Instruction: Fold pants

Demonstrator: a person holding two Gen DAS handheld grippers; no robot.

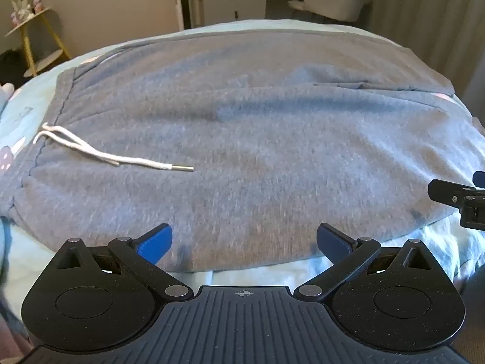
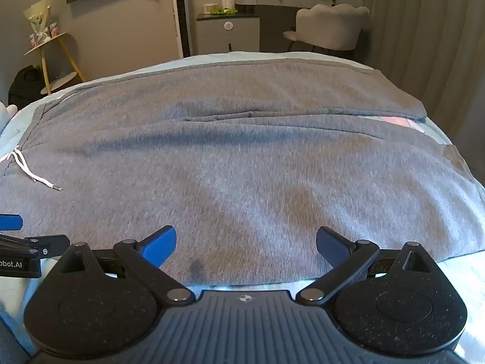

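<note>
Directly ahead, grey sweatpants (image 1: 242, 127) lie spread flat across a pale blue bedsheet (image 1: 260, 273), waistband toward the left; a white drawstring (image 1: 100, 154) with a metal tip trails over the fabric near that waistband; the left gripper (image 1: 244, 242) hangs over the near hem, blue-padded fingers (image 1: 157, 242) spread wide, grasping nothing; the right gripper (image 2: 246, 244) sits just beside it over the same near edge, equally released and empty; beyond the bed stand a grey scalloped chair (image 2: 330, 27), a small grey cabinet (image 2: 227, 35) and a yellow-legged side table (image 2: 48, 45).
</note>
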